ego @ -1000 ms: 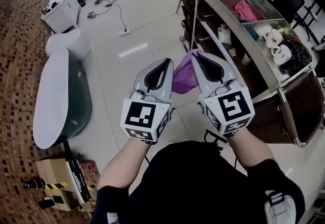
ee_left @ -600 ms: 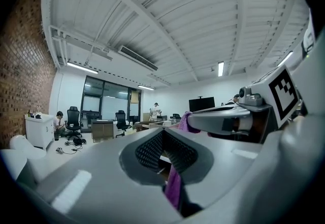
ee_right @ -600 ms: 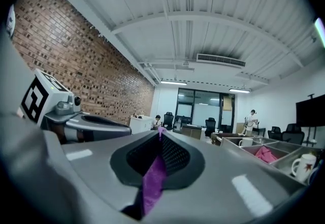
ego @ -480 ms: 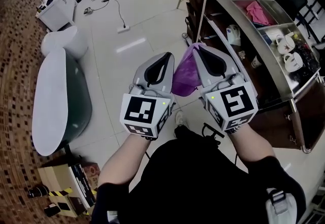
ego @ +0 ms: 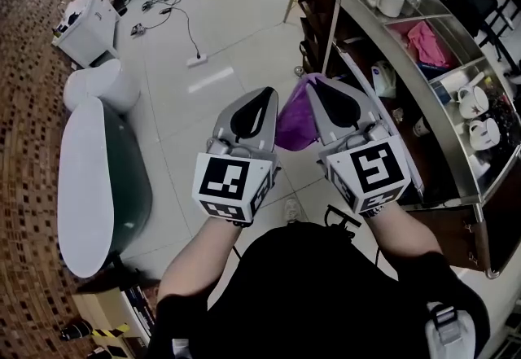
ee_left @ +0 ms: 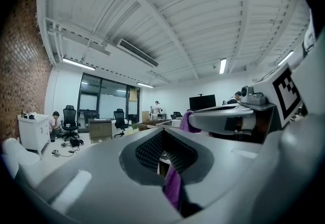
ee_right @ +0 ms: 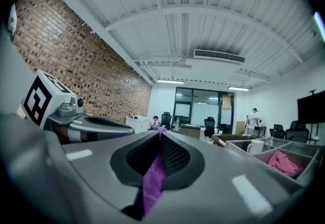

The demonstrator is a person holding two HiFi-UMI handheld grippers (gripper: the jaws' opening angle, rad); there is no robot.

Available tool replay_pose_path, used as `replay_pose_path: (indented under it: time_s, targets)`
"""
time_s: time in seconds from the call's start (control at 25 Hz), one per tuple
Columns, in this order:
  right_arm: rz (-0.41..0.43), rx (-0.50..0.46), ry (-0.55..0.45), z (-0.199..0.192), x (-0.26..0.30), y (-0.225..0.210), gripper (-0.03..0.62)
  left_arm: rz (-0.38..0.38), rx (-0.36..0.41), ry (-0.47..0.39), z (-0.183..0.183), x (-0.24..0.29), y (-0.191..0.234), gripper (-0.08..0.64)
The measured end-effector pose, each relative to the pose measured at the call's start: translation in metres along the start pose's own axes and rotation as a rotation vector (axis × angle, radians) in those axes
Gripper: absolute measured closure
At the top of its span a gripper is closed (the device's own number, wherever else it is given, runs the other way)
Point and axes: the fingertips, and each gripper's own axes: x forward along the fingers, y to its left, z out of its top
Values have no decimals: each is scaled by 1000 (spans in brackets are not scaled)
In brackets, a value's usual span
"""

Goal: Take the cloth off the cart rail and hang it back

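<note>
Left claw (ego: 259, 109) and right claw (ego: 326, 97) each pinch the purple cloth (ego: 295, 120); the cart rail (ego: 333, 24) seems ahead-right, nearer the right claw.

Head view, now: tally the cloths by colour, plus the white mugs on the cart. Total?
purple cloth: 1, clamped in left gripper and right gripper
pink cloth: 1, in a cart tray
white mugs: 3, on the cart
total: 5
</note>
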Motion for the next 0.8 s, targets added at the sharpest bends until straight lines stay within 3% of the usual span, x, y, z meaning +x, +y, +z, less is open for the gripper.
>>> replay_pose_path:
  time_s: [0.4,0.8]
  targets:
    - [-5,-23,-6,1,70,-49,581,-16,-16,-2,-1,76,49,571]
    - [-41,-35,4,3,115,-69,581,-56,-23,-10,0,112,85,571]
